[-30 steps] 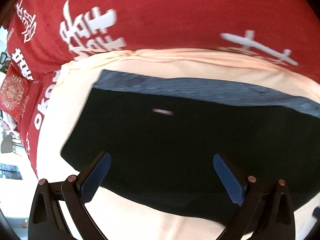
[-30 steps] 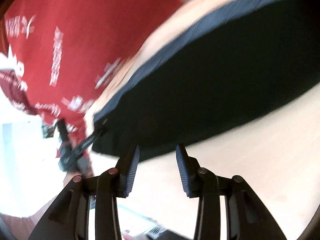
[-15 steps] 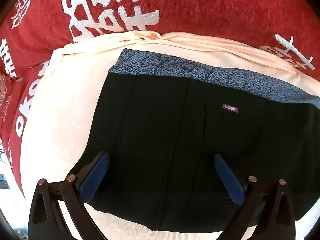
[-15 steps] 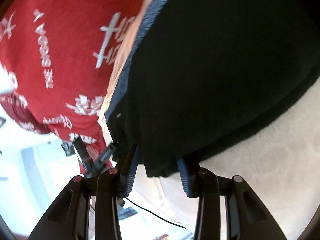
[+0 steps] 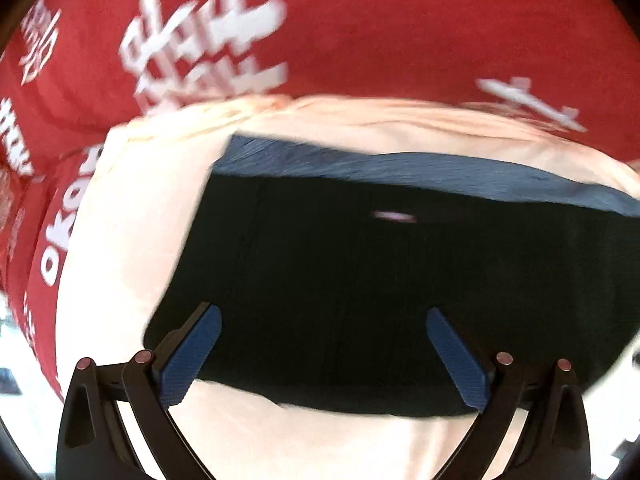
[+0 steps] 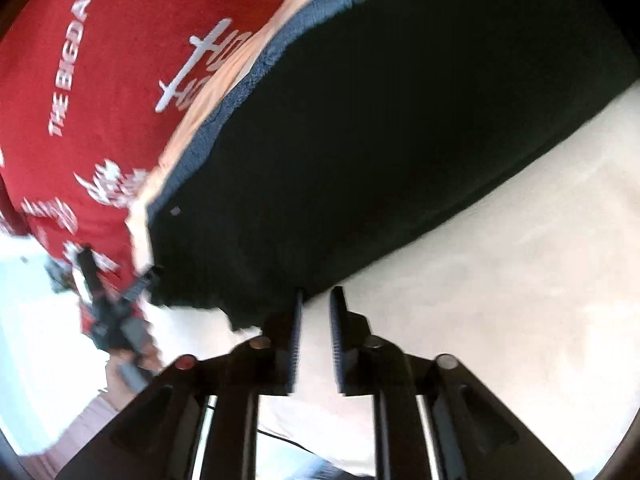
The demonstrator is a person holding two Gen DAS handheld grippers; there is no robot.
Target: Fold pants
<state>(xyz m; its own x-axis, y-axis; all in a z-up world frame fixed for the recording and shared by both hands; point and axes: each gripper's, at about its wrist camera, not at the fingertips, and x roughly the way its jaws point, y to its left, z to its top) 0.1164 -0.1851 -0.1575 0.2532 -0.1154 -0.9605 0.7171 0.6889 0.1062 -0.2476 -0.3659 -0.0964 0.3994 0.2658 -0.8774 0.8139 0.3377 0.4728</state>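
Observation:
Black pants with a blue-grey patterned waistband lie folded flat on a cream sheet. My left gripper hovers over their near half, open wide, nothing between its blue pads. In the right wrist view the pants fill the upper right, waistband to the left. My right gripper sits at their near hem by the lower corner. Its jaws are closing to a narrow gap. Only cream sheet shows in that gap; the hem lies at the tips.
A red blanket with white lettering rises behind the sheet, also the red blanket left of the pants. A blurred dark object lies past the sheet's corner, and a thin cable runs below it.
The right jaws have narrowed; the pants corner that lay between them half a second ago now sits at their tips. The left gripper has slid sideways over the pants, still wide open.

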